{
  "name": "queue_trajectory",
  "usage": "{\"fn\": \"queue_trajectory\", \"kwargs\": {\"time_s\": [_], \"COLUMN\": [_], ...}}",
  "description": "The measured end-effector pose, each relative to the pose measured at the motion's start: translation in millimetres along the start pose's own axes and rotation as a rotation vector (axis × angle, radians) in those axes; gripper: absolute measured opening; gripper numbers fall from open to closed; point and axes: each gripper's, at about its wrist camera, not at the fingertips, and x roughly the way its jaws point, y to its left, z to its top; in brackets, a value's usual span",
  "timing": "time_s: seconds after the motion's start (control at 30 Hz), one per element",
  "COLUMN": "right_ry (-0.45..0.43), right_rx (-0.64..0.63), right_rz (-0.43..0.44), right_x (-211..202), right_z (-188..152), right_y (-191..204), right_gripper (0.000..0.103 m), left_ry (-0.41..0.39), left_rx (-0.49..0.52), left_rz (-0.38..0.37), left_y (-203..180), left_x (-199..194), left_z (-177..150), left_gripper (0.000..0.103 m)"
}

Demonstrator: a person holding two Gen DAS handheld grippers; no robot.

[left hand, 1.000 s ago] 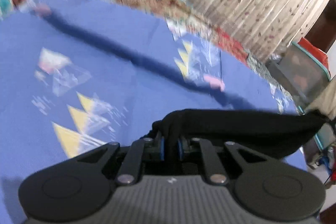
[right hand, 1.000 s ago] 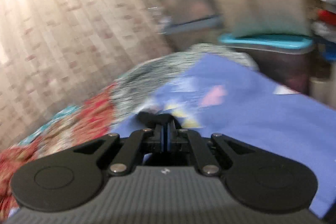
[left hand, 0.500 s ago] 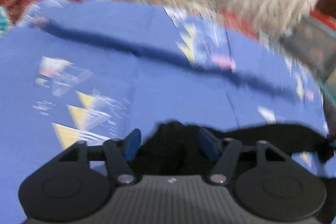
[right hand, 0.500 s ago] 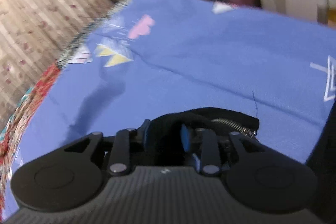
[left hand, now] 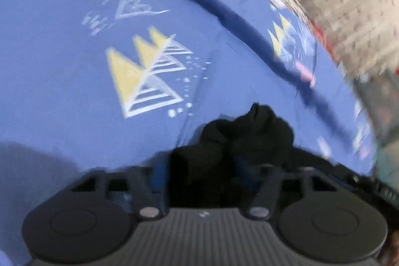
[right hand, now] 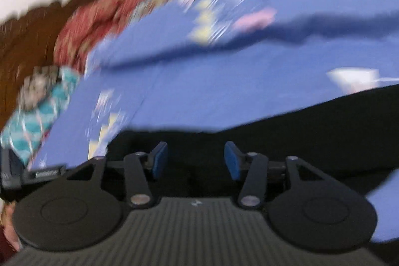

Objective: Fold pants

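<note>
Black pants (right hand: 286,138) lie on the blue printed bedsheet (left hand: 62,54), bunched at one end. Left gripper (left hand: 202,163): jaws have just been closing, fabric wad between them; blur hides whether pads actually pinch it. Right gripper (right hand: 195,158): jaws have just been opening, now apart over the cloth, not gripping. Judgement: get both grips firm at matching edges, pull fabric taut, then fold w/o dragging the sheet.
</note>
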Motion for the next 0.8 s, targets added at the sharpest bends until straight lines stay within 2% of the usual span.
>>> {"fn": "queue_trajectory", "kwargs": {"time_s": [0.03,0.07,0.13,0.2,0.3,0.33,0.37,0.4,0.43,0.5,0.57,0.63,0.67,0.73,0.8], "right_ry": [0.035,0.063,0.093,0.079,0.079,0.074,0.053,0.038,0.026,0.003,-0.007,-0.001,0.013,0.049,0.071], "right_rx": [-0.006,-0.004,-0.007,-0.009,0.024,0.020,0.003,-0.017,-0.041,-0.093,-0.150,-0.226,-0.288,-0.475,-0.699], "right_rz": [0.004,0.013,-0.001,-0.030,-0.044,-0.030,-0.016,-0.004,0.017,0.080,0.180,0.279,0.319,0.332,0.272], "right_x": [15.8,25.8,47.4,57.8,60.2,55.0,45.2,39.2,28.2,3.9,-17.8,-35.9,-42.7,-47.3,-38.3], "right_z": [-7.2,-13.1,-20.5,-21.0,-14.5,-16.0,-18.3,-19.9,-24.4,-38.1,-53.0,-68.6,-76.8,-92.6,-108.8], "right_y": [11.2,18.7,30.2,33.2,38.8,41.2,44.6,46.5,49.5,58.5,68.5,82.1,91.8,120.0,149.8], "right_gripper": [0.053,0.053,0.053,0.053,0.053,0.053,0.053,0.054,0.054,0.055,0.061,0.080,0.084,0.087,0.087], "left_ry": [-0.008,-0.043,-0.190,-0.296,-0.205,-0.202,-0.206,-0.211,-0.213,-0.186,-0.133,-0.103,-0.100,-0.088,-0.069], "left_rx": [0.063,0.079,0.066,0.065,0.058,0.066,0.078,0.080,0.066,0.019,-0.035,-0.056,-0.061,-0.090,-0.125], "left_rz": [0.019,0.013,-0.011,0.027,0.081,0.095,0.099,0.091,0.080,0.032,-0.025,-0.048,-0.051,-0.070,-0.079], "left_y": [-11.0,-16.5,-19.8,-17.4,-9.0,-5.9,-1.2,4.7,12.1,27.7,40.2,50.8,54.7,63.9,72.2], "left_x": [0.3,-5.7,-34.1,-54.4,-48.3,-51.7,-58.6,-68.2,-77.8,-89.9,-102.7,-114.1,-117.0,-126.6,-133.6], "left_z": [3.3,8.0,27.8,46.3,55.9,52.0,45.5,36.1,25.9,8.6,-14.7,-42.0,-49.9,-69.8,-86.0], "left_gripper": [0.011,0.010,0.010,0.011,0.024,0.030,0.037,0.052,0.058,0.059,0.059,0.059,0.059,0.059,0.060]}}
